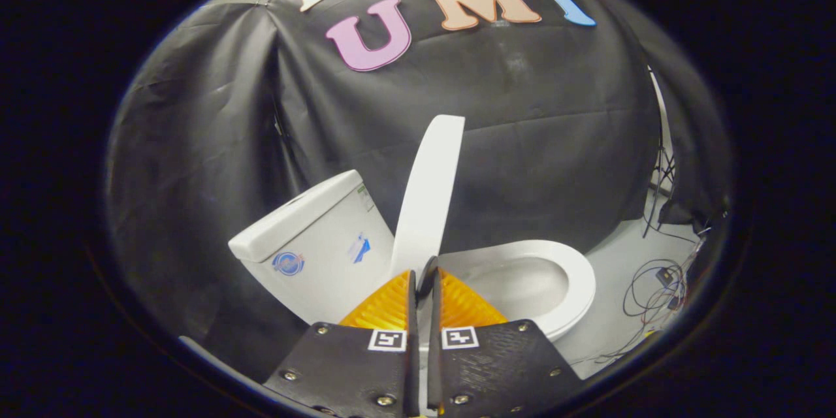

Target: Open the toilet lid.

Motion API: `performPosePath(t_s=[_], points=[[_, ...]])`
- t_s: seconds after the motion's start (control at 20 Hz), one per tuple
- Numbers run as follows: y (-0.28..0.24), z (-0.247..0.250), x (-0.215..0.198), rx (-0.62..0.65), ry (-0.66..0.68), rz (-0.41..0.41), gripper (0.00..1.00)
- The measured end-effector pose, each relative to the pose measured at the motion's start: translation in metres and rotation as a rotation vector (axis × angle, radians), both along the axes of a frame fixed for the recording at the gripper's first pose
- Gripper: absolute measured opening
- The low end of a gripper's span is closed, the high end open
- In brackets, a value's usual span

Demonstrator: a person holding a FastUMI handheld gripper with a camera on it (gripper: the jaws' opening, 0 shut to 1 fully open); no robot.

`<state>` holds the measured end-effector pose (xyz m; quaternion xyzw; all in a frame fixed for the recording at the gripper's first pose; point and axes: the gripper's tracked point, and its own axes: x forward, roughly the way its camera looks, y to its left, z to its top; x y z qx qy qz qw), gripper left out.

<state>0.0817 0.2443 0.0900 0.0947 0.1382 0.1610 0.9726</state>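
Observation:
The white toilet stands on the floor ahead of me, seen from its side. Its lid [428, 189] is raised nearly upright and shows edge-on, close in front of the tank [313, 241]. The seat [575, 281] lies flat on the bowl, whose inside is open to view. My gripper [424, 277] is shut, with only a thin slit between the fingers and nothing held. Its fingertips point at the foot of the lid near the hinge, some way short of the toilet. The hinge itself is hidden behind the fingertips.
Black cloth walls close in the booth behind and to the left of the toilet. Loose cables and a small box [663, 281] lie on the light floor to the right of the bowl, near a stand's legs [659, 189].

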Motion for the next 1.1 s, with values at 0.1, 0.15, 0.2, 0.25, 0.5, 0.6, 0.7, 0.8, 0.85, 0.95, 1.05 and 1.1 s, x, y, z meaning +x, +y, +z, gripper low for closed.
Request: performPosePath(t_s=[0.1, 0.15, 0.2, 0.25, 0.5, 0.6, 0.7, 0.8, 0.85, 0.95, 1.05, 1.1], points=[[0.01, 0.003, 0.0, 0.007, -0.013, 0.009, 0.05], [0.012, 0.005, 0.0, 0.01, -0.018, 0.012, 0.06], [0.016, 0.005, -0.001, 0.007, -0.023, 0.016, 0.05], [0.019, 0.007, -0.001, 0.004, -0.029, 0.02, 0.05], [0.038, 0.013, -0.009, -0.007, -0.06, 0.042, 0.06], [0.045, 0.015, -0.009, -0.004, -0.07, 0.048, 0.05], [0.052, 0.017, -0.01, -0.006, -0.08, 0.06, 0.05], [0.06, 0.018, -0.012, -0.003, -0.09, 0.072, 0.06], [0.064, 0.019, -0.012, 0.0, -0.093, 0.077, 0.06], [0.072, 0.02, -0.013, 0.01, -0.101, 0.089, 0.06], [0.079, 0.021, -0.013, 0.021, -0.108, 0.099, 0.06], [0.084, 0.021, -0.015, 0.024, -0.113, 0.106, 0.06]])
